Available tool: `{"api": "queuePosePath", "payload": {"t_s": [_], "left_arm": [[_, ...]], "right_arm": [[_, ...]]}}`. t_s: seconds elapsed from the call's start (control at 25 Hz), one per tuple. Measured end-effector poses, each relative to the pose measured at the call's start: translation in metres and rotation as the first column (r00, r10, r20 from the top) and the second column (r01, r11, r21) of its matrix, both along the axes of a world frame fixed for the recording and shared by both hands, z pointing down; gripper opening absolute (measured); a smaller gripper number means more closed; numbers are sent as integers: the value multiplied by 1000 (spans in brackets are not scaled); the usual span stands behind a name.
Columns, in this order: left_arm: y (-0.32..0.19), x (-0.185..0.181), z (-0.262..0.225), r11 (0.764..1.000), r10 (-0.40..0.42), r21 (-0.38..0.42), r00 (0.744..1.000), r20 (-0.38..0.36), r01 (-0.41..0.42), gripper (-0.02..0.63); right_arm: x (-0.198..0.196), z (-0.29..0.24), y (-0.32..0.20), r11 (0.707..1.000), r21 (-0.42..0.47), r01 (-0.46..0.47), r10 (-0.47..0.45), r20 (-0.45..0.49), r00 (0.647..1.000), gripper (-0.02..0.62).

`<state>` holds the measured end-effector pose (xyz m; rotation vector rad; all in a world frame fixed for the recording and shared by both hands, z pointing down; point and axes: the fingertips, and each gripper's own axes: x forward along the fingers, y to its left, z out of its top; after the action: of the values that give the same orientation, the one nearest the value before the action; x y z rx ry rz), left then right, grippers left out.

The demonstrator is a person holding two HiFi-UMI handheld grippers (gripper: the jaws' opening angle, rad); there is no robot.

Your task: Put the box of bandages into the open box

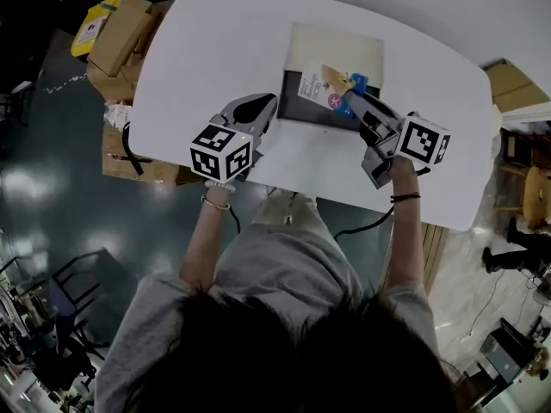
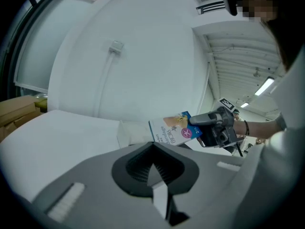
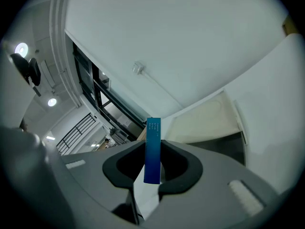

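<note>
The bandage box (image 1: 325, 87), white and blue with a pink dot, hangs tilted over the open box (image 1: 336, 46), whose cream lid stands back from a dark inside. My right gripper (image 1: 357, 97) is shut on the bandage box's right end. In the right gripper view its blue edge (image 3: 153, 147) stands upright between the jaws, with the open box (image 3: 205, 120) just beyond. My left gripper (image 1: 265, 103) rests at the open box's front left corner, shut and holding nothing. From the left gripper view the bandage box (image 2: 172, 132) and the right gripper (image 2: 217, 128) show ahead.
The white table (image 1: 215, 50) runs on to the left and behind the open box. Cardboard boxes (image 1: 120, 37) are stacked on the floor beyond its left edge. Wooden furniture (image 1: 516, 84) stands off the right edge. A cable (image 1: 362, 222) hangs near the front edge.
</note>
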<state>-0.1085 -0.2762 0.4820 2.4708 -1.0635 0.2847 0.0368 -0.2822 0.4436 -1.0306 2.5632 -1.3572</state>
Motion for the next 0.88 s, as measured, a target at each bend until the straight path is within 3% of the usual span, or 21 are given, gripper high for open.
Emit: {"api": "queuePosePath", "payload": {"t_s": [0.52,0.88], "left_arm": [[5,9,21,999,-12,-48,1000,-9,11,-6],[9,15,28,998,-6,-69,1000,-7,6,-6]], "right_arm": [[-2,34,-3,984,-170,52,-50,20,999,104],[-2,59,0,947,-319,43,-45,0,999,104]]}}
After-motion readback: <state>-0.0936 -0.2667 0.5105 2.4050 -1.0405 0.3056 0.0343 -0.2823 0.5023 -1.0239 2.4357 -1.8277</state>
